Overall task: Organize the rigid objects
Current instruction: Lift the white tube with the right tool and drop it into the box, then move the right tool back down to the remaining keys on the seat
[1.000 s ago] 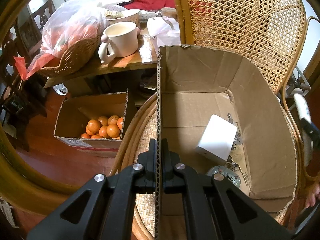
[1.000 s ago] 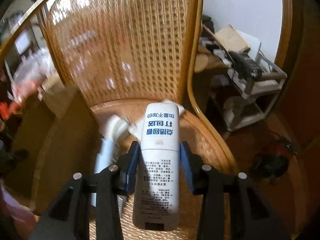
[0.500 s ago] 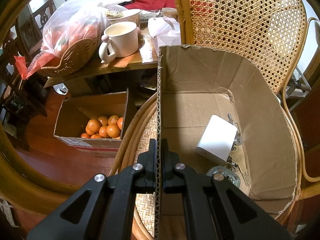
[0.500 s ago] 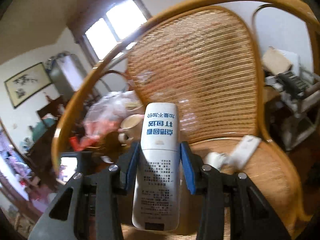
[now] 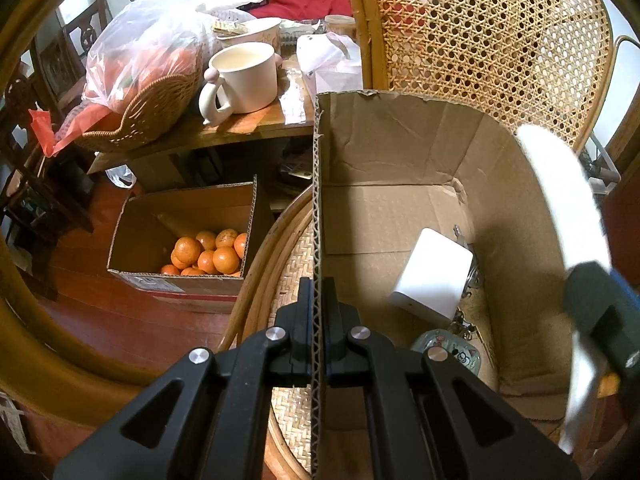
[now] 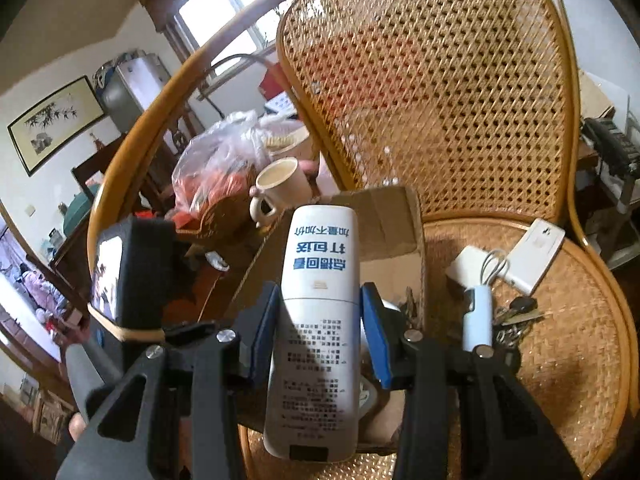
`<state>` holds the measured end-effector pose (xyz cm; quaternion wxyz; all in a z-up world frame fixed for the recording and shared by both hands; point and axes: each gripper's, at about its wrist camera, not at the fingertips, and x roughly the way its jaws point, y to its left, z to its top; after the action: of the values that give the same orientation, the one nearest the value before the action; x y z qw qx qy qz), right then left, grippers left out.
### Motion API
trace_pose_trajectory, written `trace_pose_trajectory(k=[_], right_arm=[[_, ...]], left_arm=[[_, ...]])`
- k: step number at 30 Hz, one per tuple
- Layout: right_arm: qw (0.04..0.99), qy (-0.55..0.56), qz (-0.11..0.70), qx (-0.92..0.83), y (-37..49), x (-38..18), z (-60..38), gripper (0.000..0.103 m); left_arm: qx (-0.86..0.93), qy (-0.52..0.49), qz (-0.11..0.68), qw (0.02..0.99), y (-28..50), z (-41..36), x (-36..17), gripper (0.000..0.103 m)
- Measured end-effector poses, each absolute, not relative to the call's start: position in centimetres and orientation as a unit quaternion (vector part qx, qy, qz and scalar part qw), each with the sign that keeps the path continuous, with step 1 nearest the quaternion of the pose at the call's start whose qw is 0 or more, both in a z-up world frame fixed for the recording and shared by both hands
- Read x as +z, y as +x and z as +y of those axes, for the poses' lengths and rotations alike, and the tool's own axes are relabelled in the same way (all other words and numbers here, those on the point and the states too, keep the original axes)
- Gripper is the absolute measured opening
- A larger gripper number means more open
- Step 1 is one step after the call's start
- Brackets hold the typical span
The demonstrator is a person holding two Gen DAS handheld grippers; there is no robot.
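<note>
The right gripper [image 6: 320, 336] is clamping a white tube [image 6: 316, 316], nearing the cardboard box [image 5: 400, 208] whose wall the left gripper [image 5: 318, 320] is pinching; keys [image 6: 516, 316] and chargers [image 6: 536, 256] are lying on the seat, unpacked.

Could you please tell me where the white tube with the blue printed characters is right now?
The white tube is clamped in the right tongs, held above the open cardboard box on the rattan chair; in the left wrist view it enters blurred from the right.

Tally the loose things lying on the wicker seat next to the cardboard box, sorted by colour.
White: 2 (flat case, charger with cable)
Light blue: 1 (slim stick)
Metal and dark: 1 (bunch of keys)
Total: 4
</note>
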<state>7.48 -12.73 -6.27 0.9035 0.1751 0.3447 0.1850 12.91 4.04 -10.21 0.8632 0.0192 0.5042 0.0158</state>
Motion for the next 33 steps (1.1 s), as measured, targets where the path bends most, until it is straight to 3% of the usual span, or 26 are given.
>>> trace_pose_trajectory(k=[7, 18, 20, 22, 28, 33], right_arm=[[0.911, 0.108, 0.36, 0.168, 7.3, -6.8, -11.5, 0.045], [0.913, 0.132, 0.347, 0.169, 7.0, -6.5, -11.9, 0.045], [0.912, 0.138, 0.349, 0.164, 7.0, -6.2, -12.6, 0.052], [0.914, 0.146, 0.346, 0.154, 7.1, -5.9, -13.6, 0.073], [0.917, 0.183, 0.33, 0.13, 7.7, -5.1, -17.8, 0.102], [0.918, 0.192, 0.337, 0.082, 8.3, -5.3, -21.1, 0.103]], left_arm=[[0.017, 0.016, 0.505, 0.863, 12.9, 4.0, -10.3, 0.004], [0.017, 0.019, 0.503, 0.864, 12.7, 4.1, -10.2, 0.004], [0.017, 0.018, 0.503, 0.864, 12.7, 4.1, -10.2, 0.004], [0.017, 0.017, 0.503, 0.864, 12.7, 4.1, -10.2, 0.004], [0.017, 0.016, 0.504, 0.864, 12.6, 4.1, -10.2, 0.004], [0.017, 0.017, 0.504, 0.864, 12.6, 4.1, -10.2, 0.004]])
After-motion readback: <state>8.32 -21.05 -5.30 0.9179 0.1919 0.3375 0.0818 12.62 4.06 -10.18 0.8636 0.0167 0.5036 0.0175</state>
